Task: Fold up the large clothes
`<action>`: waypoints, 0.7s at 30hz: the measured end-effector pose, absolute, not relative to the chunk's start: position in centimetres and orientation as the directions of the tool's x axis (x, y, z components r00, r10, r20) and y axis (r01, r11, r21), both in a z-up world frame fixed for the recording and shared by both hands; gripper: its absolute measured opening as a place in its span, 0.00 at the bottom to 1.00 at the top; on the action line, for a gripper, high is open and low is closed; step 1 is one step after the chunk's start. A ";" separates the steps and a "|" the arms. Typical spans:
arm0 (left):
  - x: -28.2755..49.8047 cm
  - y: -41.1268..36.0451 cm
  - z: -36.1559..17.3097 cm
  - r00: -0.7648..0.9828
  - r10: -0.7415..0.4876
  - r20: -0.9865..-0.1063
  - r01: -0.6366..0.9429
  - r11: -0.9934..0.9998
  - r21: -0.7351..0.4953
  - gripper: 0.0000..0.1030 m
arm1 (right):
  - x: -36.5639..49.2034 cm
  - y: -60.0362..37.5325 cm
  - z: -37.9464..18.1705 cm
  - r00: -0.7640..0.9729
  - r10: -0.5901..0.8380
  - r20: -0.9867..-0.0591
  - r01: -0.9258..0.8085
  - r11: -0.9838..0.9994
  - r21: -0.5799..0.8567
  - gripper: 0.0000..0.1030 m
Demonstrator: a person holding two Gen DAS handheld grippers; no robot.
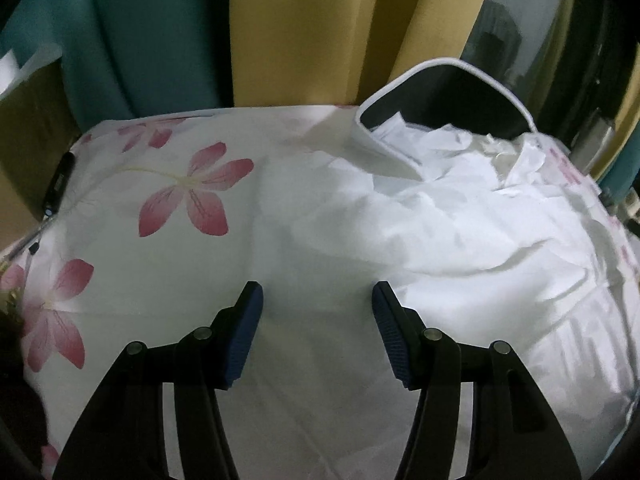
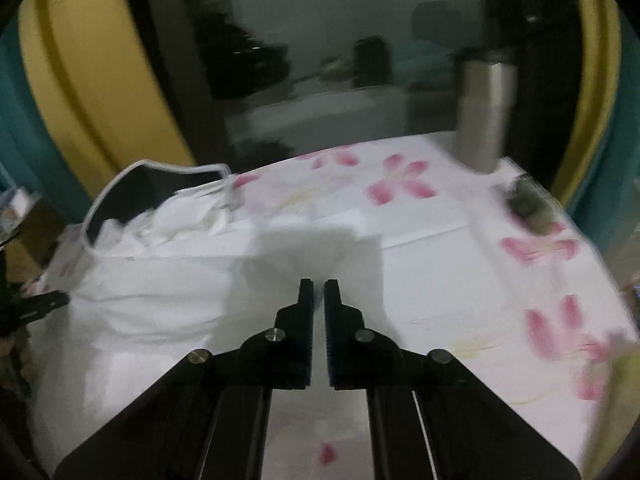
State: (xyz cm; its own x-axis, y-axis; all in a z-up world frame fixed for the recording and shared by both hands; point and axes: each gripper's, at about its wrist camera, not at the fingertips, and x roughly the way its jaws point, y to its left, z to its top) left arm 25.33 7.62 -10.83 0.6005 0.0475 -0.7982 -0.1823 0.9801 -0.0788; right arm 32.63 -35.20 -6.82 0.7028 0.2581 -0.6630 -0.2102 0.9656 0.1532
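Crumpled white cloth garment with a dark, white-piped collar lies heaped on the white floral-print sheet. From the garment, the left gripper sits just off its left edge, fingers spread, holding nothing; the right gripper sits just off its right edge, fingers clenched, no cloth visibly pinched. Garment's long axis runs collar-to-hem, away from both. Only the right wrist view shows the steel tumbler well beyond the garment

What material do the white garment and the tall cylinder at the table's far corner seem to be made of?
White garment: thin woven cloth, probably cotton or a blend, matte; it wrinkles in sharp creases.
Tall cylinder: probably brushed steel; grey, with a dull sheen, though the picture is blurred.
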 end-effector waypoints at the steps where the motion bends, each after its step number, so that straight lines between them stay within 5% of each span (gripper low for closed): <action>1: 25.4 7.7 -11.0 0.594 0.051 -0.803 -0.186 0.980 -0.076 0.58 | 32.8 -35.4 -6.8 0.696 0.241 -0.676 -0.199 0.970 0.141 0.06; 3: 25.4 8.0 -11.3 0.592 0.058 -0.804 -0.197 0.978 -0.074 0.58 | 32.9 -35.9 -7.3 0.682 0.204 -0.702 -0.167 0.978 0.123 0.12; 5: 25.5 8.2 -11.3 0.588 0.077 -0.805 -0.210 0.976 -0.060 0.58 | 32.9 -36.6 -8.0 0.675 0.199 -0.711 -0.153 0.980 0.129 0.43; 7: 25.4 8.6 -11.5 0.584 0.090 -0.807 -0.224 0.973 -0.054 0.58 | 33.0 -37.0 -9.3 0.642 0.198 -0.741 -0.146 0.980 0.135 0.53; 21: 22.3 8.5 -10.4 0.602 0.018 -0.798 -0.215 0.966 -0.141 0.58 | 29.7 -35.1 -12.2 0.566 0.225 -0.793 -0.214 0.969 0.122 0.53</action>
State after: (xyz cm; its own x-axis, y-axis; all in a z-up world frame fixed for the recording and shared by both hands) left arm 22.34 8.46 -10.37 0.6020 0.0178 -0.7983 -0.2150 0.9664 -0.1406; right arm 29.67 -35.06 -12.16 0.5663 0.2253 -0.7928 -0.2144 0.9691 0.1222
